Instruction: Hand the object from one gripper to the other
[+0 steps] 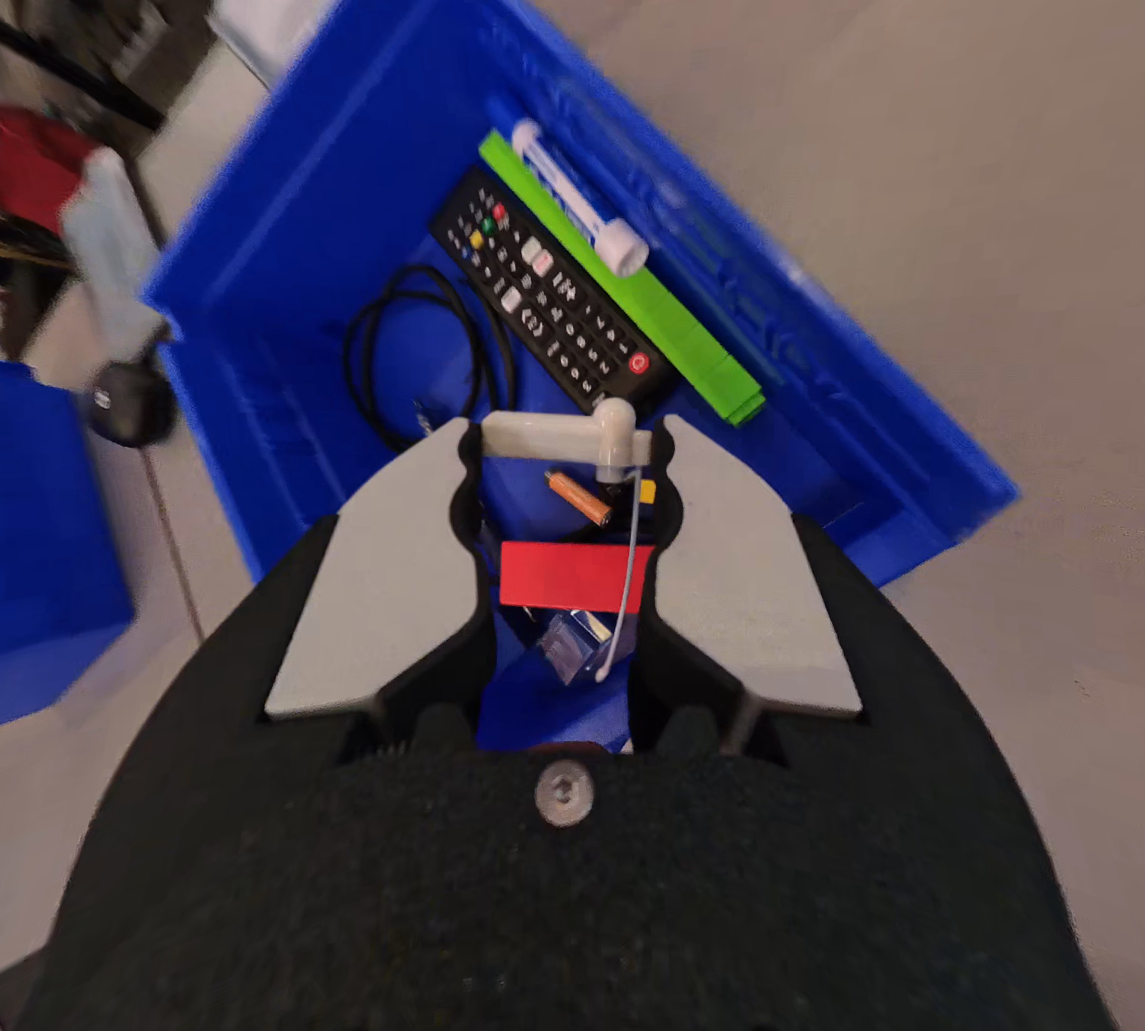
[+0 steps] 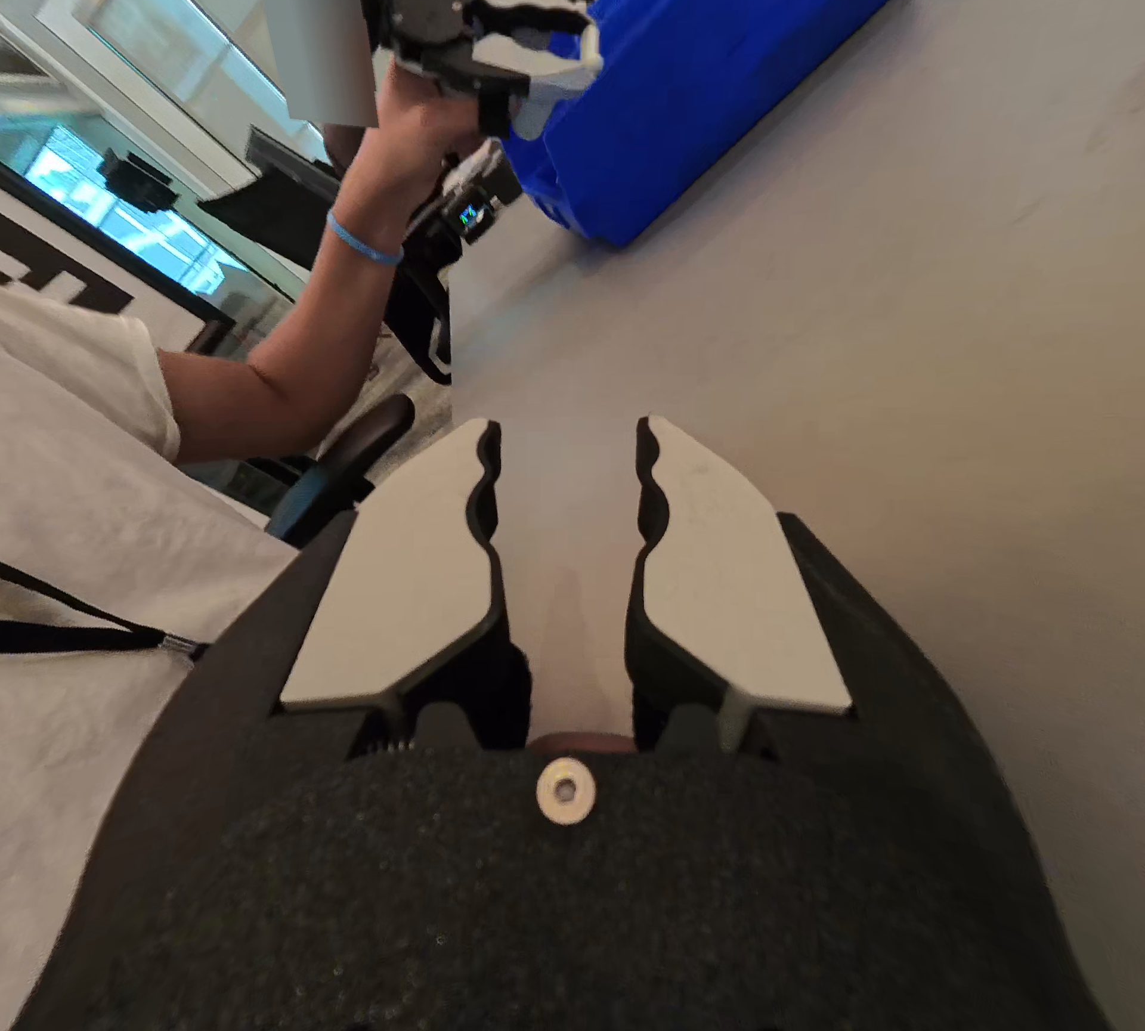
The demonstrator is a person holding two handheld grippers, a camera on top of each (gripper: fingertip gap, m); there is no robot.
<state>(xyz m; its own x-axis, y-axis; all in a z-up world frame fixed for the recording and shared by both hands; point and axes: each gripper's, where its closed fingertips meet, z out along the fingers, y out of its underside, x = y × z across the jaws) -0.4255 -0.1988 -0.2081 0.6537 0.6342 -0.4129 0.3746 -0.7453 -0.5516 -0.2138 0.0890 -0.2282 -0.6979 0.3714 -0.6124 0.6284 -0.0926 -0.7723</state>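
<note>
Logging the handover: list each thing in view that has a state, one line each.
Left gripper: shut on the beige security tag, above the bin.
Beige security tag: held crosswise at the fingertips, its thin cord hanging.
Right gripper: open, empty, over the table.
Blue bin: open-topped, holding items.
Remote control: lying face up in the bin.

We see even, soft indoor light and only faint shadows on the worktop (image 2: 867, 320). Motion blur smears the blue bin (image 1: 322, 208) and the background, wide-angle bending curves the edges, and bright windows (image 2: 124, 196) glare at the right view's left side.
</note>
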